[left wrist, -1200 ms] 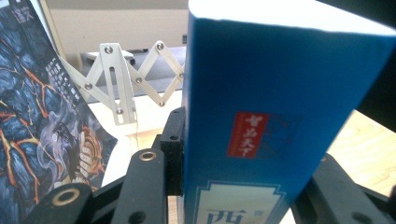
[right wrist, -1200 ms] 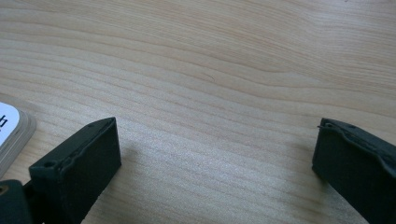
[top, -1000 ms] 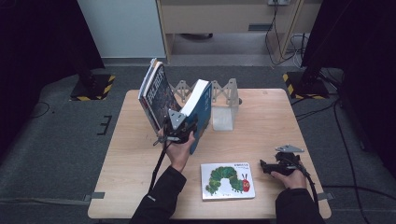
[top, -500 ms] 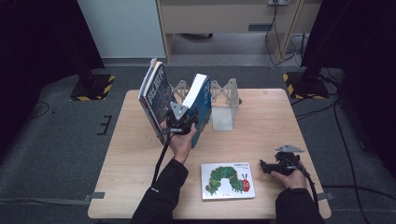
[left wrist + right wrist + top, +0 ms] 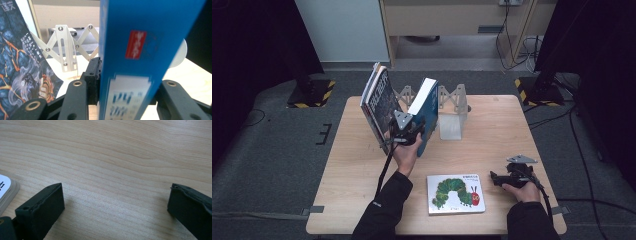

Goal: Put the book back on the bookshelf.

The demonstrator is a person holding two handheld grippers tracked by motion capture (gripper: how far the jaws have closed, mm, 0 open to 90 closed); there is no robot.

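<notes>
My left gripper (image 5: 408, 131) is shut on a thick blue book (image 5: 426, 116), which stands nearly upright on its lower edge at the back middle of the table. In the left gripper view the blue book (image 5: 140, 50) sits between the jaws of my left gripper (image 5: 125, 82), with the left pad (image 5: 93, 75) pressed against its cover. Left of it, dark-covered books (image 5: 378, 106) lean to the left. My right gripper (image 5: 498, 178) rests on the table at the front right. In the right gripper view the right gripper (image 5: 116, 202) is open over bare wood.
A white expandable book rack (image 5: 452, 100) stands behind the blue book, with a clear end plate (image 5: 451, 127) at its right. A caterpillar picture book (image 5: 455, 193) lies flat at the front middle, its corner (image 5: 6, 190) just left of the right jaws. The wooden table (image 5: 497, 125) is bare at right.
My left gripper has carried the blue book slightly away from the person, toward the rack. The right gripper has not moved.
</notes>
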